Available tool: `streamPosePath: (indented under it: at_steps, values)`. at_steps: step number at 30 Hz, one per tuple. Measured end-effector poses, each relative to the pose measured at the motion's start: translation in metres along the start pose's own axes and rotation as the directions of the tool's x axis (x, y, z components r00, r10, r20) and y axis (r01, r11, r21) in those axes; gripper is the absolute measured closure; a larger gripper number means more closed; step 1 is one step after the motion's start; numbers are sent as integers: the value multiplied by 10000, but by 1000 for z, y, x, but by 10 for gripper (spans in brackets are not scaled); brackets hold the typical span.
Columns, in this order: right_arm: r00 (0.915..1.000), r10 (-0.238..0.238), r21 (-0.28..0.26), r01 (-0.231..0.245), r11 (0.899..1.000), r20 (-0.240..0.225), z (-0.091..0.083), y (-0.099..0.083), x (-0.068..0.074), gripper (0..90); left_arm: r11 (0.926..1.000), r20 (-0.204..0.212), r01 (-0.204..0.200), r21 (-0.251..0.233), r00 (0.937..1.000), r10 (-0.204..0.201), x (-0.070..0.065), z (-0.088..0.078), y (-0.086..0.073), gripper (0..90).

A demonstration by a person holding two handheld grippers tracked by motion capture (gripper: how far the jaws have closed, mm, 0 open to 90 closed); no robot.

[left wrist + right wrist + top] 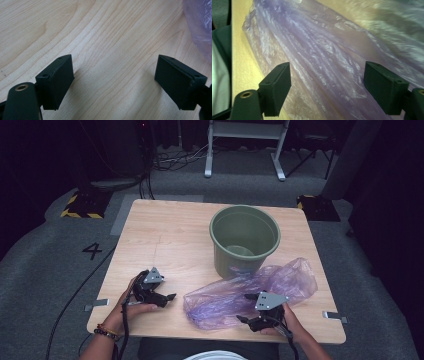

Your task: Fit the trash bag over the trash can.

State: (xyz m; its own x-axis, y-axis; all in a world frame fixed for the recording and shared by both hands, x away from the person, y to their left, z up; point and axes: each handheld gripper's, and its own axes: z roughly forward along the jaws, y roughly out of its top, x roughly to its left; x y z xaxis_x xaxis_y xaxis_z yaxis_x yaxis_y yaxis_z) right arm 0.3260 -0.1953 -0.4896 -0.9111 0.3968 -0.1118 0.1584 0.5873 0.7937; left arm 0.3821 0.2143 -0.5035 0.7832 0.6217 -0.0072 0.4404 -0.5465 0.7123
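Under right gripper [325, 82], purple bag [319, 50]

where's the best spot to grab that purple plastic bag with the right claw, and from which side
Probably the crumpled near edge of the purple plastic bag, coming from the person's side, low over the table. The film lies flat and slack, and its bunched folds give something to pinch. The right claw already stands open over those folds. The green bucket blocks the far side.

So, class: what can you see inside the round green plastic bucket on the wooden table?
Inside the round green plastic bucket, the far wall and part of a bare floor show. The near wall hides the rest of the floor. The crumpled purple plastic bag lies outside, in front.
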Motion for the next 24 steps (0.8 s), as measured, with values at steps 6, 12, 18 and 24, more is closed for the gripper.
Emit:
streamPosePath:
  at_steps: [6, 12, 18, 24]
  values:
    - [9986, 153, 550, -125, 9984, -507, 11, -3, 1, 196, 10000, 46, -24, -11, 10000, 24, -1, 1, 1, 154]
    - [9973, 363, 756, -314, 9966, -637, 17, -5, 0, 209, 10000, 127, -92, -5, 9999, 92, -3, 3, 2, 154]
    - [9941, 1034, 544, -1016, 9933, -315, 13, -8, -11, 655, 9999, 196, -162, -4, 9997, 162, -4, 4, 4, 153]
    - [9904, 1265, 476, -1291, 9905, 553, 8, -12, -18, 886, 10000, 146, -93, -9, 9998, 93, -5, 5, 5, 150]
